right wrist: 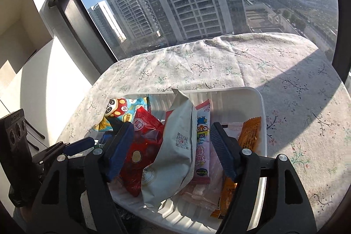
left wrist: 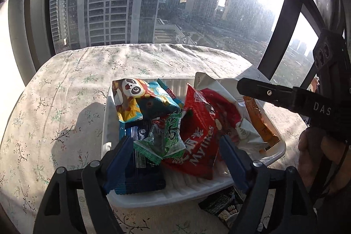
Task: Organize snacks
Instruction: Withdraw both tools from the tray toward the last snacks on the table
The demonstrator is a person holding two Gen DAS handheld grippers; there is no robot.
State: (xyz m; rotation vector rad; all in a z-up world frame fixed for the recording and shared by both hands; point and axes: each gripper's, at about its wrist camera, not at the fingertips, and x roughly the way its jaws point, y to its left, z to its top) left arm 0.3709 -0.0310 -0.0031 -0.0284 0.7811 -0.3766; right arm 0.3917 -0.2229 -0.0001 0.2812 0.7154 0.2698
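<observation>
A white tray (left wrist: 175,190) on the floral tablecloth holds several snack packets: a panda packet (left wrist: 129,100), a green packet (left wrist: 166,139), a red Mylikes packet (left wrist: 201,135), a dark blue packet (left wrist: 142,181) and an orange packet (left wrist: 258,122). My left gripper (left wrist: 175,146) is open above the green and red packets, holding nothing. My right gripper (right wrist: 171,139) is open over the tray (right wrist: 258,102), its jaws on either side of a grey-white packet (right wrist: 177,150) and a pink packet (right wrist: 203,146). The right gripper also shows in the left wrist view (left wrist: 248,84).
A black snack packet (left wrist: 223,205) lies on the cloth beside the tray's near right corner. The table (right wrist: 285,71) stands against a large window with dark frames. A white wall and ledge (right wrist: 33,80) are at the left.
</observation>
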